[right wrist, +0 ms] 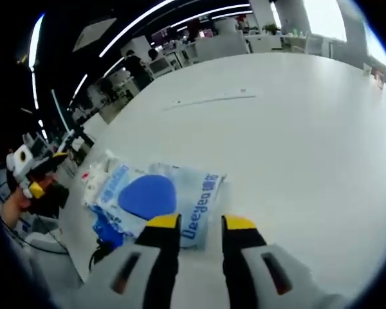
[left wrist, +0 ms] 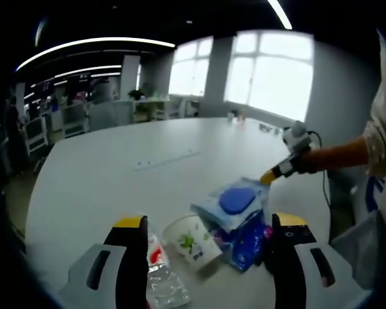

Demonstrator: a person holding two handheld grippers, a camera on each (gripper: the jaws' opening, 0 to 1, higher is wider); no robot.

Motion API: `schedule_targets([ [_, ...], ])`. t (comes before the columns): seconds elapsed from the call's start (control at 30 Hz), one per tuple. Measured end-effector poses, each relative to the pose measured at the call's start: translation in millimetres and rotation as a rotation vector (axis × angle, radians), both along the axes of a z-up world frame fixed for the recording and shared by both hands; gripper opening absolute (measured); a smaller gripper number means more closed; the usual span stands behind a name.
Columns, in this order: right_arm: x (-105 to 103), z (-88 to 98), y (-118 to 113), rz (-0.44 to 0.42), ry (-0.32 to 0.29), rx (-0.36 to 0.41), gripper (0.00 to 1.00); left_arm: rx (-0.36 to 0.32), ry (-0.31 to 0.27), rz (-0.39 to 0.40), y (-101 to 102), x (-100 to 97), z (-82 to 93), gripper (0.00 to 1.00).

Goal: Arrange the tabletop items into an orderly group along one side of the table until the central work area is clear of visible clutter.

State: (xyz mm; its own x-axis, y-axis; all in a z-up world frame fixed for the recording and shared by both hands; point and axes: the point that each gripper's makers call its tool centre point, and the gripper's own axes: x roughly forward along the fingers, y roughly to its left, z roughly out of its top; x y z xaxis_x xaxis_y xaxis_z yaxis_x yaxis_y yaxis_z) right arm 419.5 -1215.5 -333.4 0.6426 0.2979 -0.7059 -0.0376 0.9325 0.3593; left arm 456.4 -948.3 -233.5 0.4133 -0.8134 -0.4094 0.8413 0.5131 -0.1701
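Note:
A wipes pack (left wrist: 235, 203) with a round blue lid lies near the table's edge, on top of a dark blue packet (left wrist: 248, 243). Beside it a paper cup (left wrist: 193, 241) lies on its side, and a clear plastic bottle (left wrist: 162, 278) lies by my left jaw. My left gripper (left wrist: 207, 239) stands wide open around this cluster, touching nothing. My right gripper (right wrist: 201, 223) hovers at the wipes pack (right wrist: 161, 193), jaws narrowed. The pack's printed edge sits between them, with a sliver of table showing beside it. The right gripper (left wrist: 276, 172) reaches in from the right, its tip at the pack's far corner.
The white table (right wrist: 289, 129) stretches wide and bare beyond the cluster, with a thin seam (left wrist: 167, 159) across its middle. A person's sleeve (left wrist: 338, 154) and body stand at the right. The left gripper (right wrist: 27, 172) appears at the far left. Desks and chairs fill the room behind.

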Motion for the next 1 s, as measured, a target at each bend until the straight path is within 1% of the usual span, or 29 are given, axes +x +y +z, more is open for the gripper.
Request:
schedule_targets([
  [0.13, 1.5, -2.0, 1.7, -0.001, 0.003, 0.014, 0.2, 0.0, 0.001, 0.001, 0.1, 0.6, -0.8, 0.75],
  [0.43, 1.5, -6.8, 1.7, -0.047, 0.011, 0.102, 0.14, 0.008, -0.006, -0.005, -2.3, 0.7, -1.4, 0.74],
  [0.7, 0.6, -10.6, 6.6, -0.04, 0.017, 0.122, 0.1, 0.014, -0.005, -0.011, -5.2, -0.4, -2.5, 0.74],
  [1.0, 0.5, -12.6, 6.1, -0.026, 0.017, 0.118, 0.04, 0.014, 0.0, -0.017, -12.8, 0.0, -3.0, 0.72],
])
